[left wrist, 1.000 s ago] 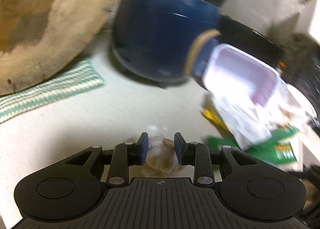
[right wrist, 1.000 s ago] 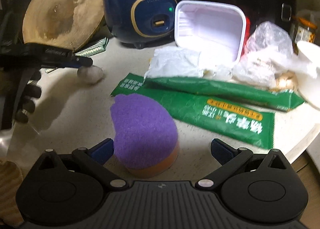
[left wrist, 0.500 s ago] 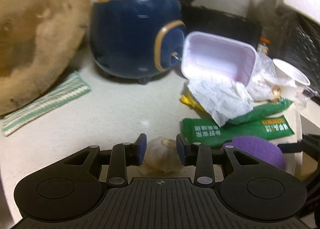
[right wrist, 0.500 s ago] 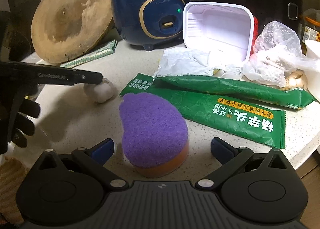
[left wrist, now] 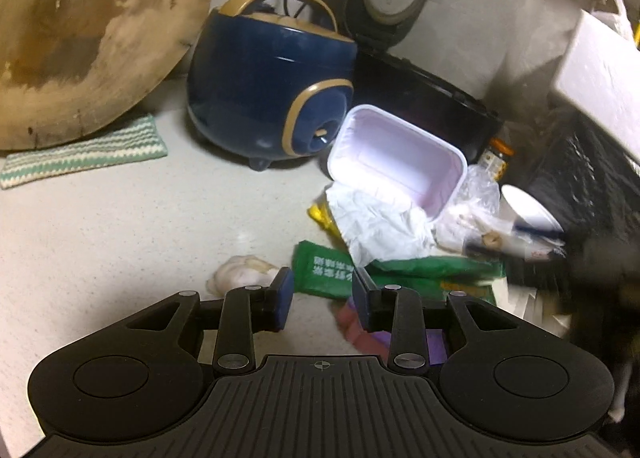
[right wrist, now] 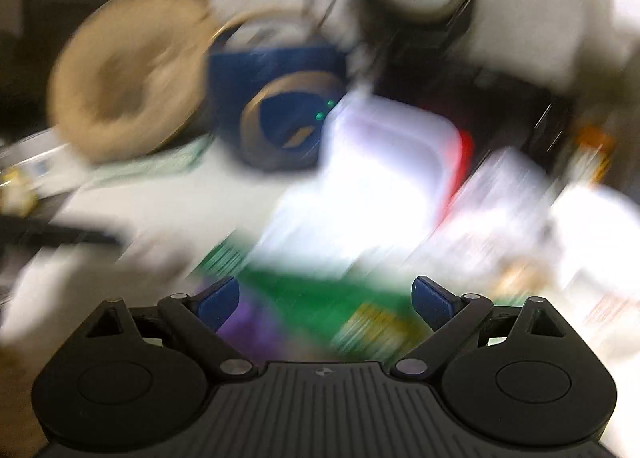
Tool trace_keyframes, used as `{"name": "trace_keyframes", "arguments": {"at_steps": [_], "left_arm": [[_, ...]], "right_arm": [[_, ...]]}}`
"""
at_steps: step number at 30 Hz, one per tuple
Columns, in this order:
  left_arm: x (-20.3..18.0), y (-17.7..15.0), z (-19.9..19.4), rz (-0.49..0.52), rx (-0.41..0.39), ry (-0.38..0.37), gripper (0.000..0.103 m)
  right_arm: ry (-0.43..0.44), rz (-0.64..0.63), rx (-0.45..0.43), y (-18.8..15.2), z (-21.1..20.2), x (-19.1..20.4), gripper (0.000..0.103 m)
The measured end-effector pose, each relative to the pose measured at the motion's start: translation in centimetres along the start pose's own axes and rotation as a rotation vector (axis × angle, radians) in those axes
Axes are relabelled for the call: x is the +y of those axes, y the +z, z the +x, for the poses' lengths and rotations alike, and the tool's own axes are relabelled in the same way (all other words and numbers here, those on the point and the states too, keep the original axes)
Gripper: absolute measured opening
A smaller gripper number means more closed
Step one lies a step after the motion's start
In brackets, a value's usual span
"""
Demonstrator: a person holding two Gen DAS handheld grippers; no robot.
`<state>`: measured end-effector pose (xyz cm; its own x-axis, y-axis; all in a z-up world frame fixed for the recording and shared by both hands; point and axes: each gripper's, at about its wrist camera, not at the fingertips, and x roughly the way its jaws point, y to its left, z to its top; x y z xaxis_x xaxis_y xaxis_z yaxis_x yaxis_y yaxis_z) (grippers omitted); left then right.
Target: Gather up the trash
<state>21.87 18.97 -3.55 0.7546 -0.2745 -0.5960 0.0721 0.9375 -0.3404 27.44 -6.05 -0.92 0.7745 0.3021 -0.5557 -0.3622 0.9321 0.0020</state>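
Countertop, trash heaped toward the right side of the left wrist view. Left gripper (left wrist: pixel 322 292): jaws part-way apart, nothing between the pads; only bare counter and the near end of the green wrapper (left wrist: pixel 332 272) show through the gap. Crumpled pale wad (left wrist: pixel 240 274) lies on the counter at about 10 o'clock from the left gripper, just outside its left fingertip (left wrist: pixel 282 296), not between the jaws; whether it touches that finger cannot be told. Green wrapper at about 1 o'clock from the same gripper, long axis running 9-to-3 across the view, its near end just past the right finger. Purple sponge (left wrist: pixel 434 342) mostly hidden under that right finger. Above the wrapper: crumpled white paper (left wrist: pixel 380 224), then the empty white tray (left wrist: pixel 396 162) tipped on edge against the blue rice cooker (left wrist: pixel 272 94). Right gripper (right wrist: pixel 326 298): view badly smeared; jaws wide and closing, a purple blur by the left pad and green wrapper showing in the gap, no contact visible. Judgement: the wad is nearer the left gripper; to take it that hand would need to shift toward 10 o'clock so the wad centres between the pads. The wrapper, lying crosswise, looks better placed for the right hand.
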Motion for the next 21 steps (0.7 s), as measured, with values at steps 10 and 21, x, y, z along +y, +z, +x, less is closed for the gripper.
{"name": "trace_keyframes", "arguments": {"at_steps": [10,21], "left_arm": [[-1.7,-1.6,1.7,-0.026,0.091,-0.112,0.036],[-1.0,-0.6,1.8,-0.085,0.068,-0.109,0.036]], "right_arm": [[-0.312,-0.047,0.024,7.0,9.9,-3.1,0.052],[-0.108,0.303,0.154,6.8,9.3,-7.5,0.01]]}}
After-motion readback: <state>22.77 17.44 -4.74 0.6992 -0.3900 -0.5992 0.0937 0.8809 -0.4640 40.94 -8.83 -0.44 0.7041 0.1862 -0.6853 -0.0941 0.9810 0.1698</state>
